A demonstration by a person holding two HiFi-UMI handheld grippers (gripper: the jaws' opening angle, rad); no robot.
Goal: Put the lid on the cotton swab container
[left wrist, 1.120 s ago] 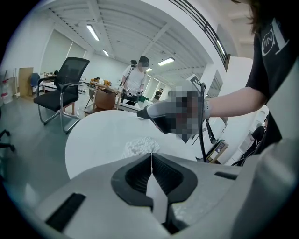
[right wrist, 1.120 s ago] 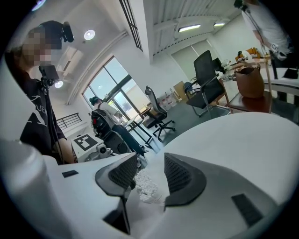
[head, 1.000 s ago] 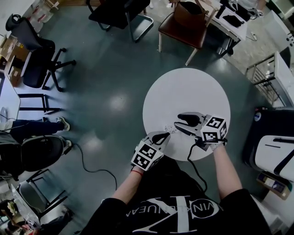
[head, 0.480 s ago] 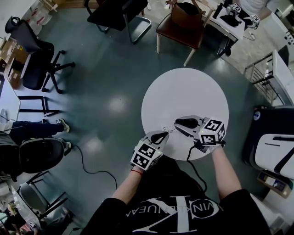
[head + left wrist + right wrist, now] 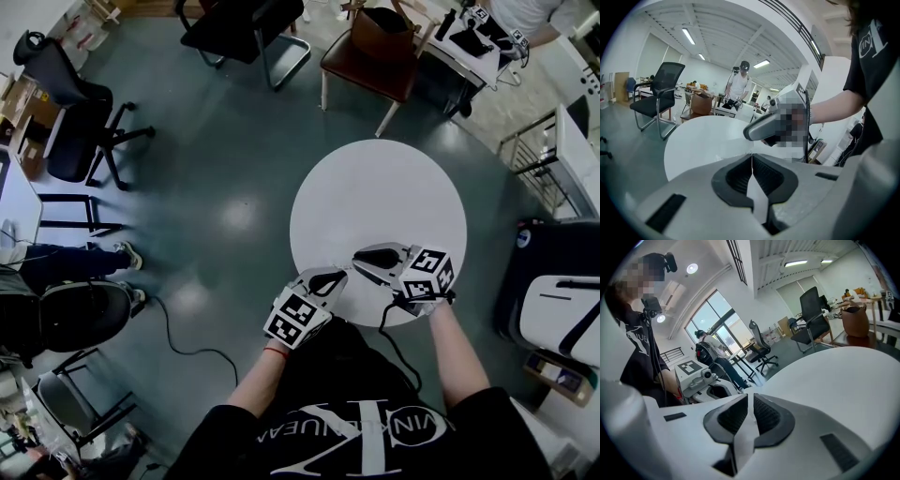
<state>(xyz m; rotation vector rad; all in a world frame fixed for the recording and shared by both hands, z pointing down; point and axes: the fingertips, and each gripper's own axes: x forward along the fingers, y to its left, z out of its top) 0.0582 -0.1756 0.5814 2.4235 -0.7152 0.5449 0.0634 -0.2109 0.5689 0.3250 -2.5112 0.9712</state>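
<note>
On the round white table (image 5: pixel 375 187), near its front edge, my two grippers point at each other, tips almost touching. My left gripper (image 5: pixel 341 274) (image 5: pixel 751 155) is shut, its pads meeting in a thin line with nothing seen between them. The jaws of my right gripper (image 5: pixel 356 255) (image 5: pixel 749 397) have just been closing, and only a narrow slit is left between them. A small clear plastic piece, too small to tell whether it is lid or container, sits right at those tips and seems pinched there. Each gripper shows in the other's view, the right gripper (image 5: pixel 757 131) and the left gripper (image 5: pixel 712 390).
A brown chair (image 5: pixel 370 47) stands beyond the table and a black office chair (image 5: pixel 66 103) at far left. A cable (image 5: pixel 178 328) runs on the floor at left. A white and black case (image 5: pixel 562 309) stands right of the table. A person (image 5: pixel 739 89) stands far off.
The right gripper has slid a little left toward the left gripper. The small clear piece that lay just ahead of its tips is now at them. The left gripper has kept still.
</note>
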